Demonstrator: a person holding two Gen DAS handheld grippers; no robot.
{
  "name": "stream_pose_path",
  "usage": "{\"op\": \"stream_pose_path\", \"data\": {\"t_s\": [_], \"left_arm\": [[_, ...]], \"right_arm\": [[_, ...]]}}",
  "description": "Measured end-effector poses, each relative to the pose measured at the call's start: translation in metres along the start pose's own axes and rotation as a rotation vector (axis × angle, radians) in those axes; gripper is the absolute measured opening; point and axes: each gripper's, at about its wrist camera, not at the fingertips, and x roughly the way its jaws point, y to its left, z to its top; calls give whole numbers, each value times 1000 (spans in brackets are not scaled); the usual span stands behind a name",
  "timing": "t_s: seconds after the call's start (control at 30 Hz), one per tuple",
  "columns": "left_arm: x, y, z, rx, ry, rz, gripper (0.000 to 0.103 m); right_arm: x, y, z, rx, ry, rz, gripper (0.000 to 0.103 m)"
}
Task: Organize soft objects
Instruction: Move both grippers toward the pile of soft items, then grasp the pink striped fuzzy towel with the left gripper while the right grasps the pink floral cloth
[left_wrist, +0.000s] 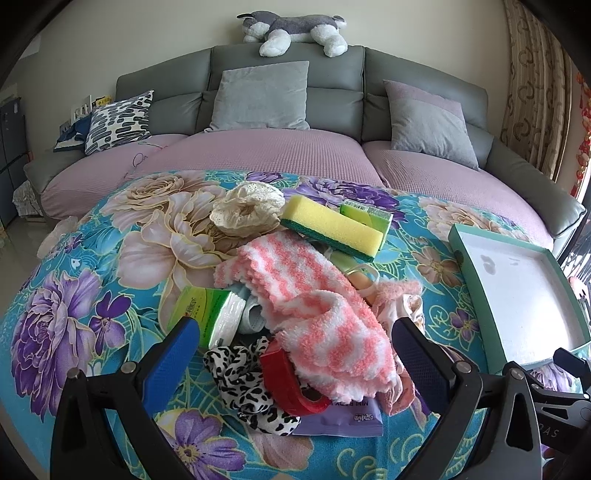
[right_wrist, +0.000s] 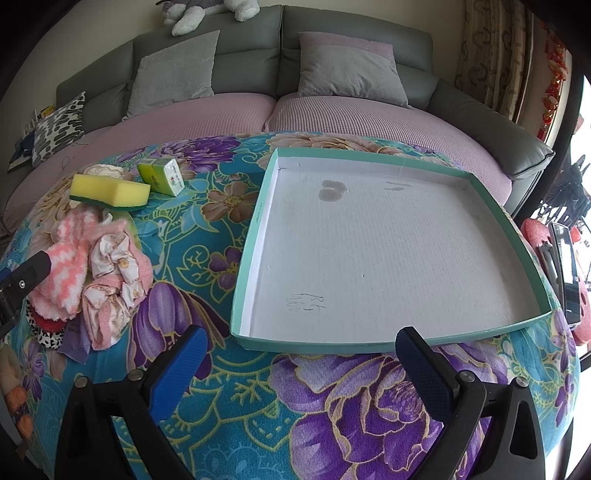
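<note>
Striped sock (left_wrist: 317, 314) half covering red tape roll (left_wrist: 291, 380), purple packet (left_wrist: 343, 417) underneath

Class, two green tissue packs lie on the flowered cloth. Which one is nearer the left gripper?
The tissue pack just ahead of the left gripper, beside its blue finger. The other pack lies farther back, behind the yellow sponge.

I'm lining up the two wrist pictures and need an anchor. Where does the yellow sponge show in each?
Left wrist view: the yellow sponge lies upper centre, at the far end of the pile, behind the pink striped sock.
Right wrist view: the same sponge sits at upper left, far left of the teal tray.
Shared landmark: the green tissue pack just behind the sponge.
</note>
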Motion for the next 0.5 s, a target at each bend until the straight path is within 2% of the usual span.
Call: {"op": "stream_pose_path", "data": {"t_s": [0.13, 0.33, 0.5], "left_arm": [[-5, 6, 5, -17, -27, 25, 103], [-11, 20, 20, -73, -58, 22, 103], [3, 16, 23, -61, 29, -23, 103]], "right_arm": [[-7, 5, 7, -21, -34, 4, 103], [-18, 27, 23, -54, -80, 122, 103], [-18, 37, 32, -64, -73, 155, 103]]}}
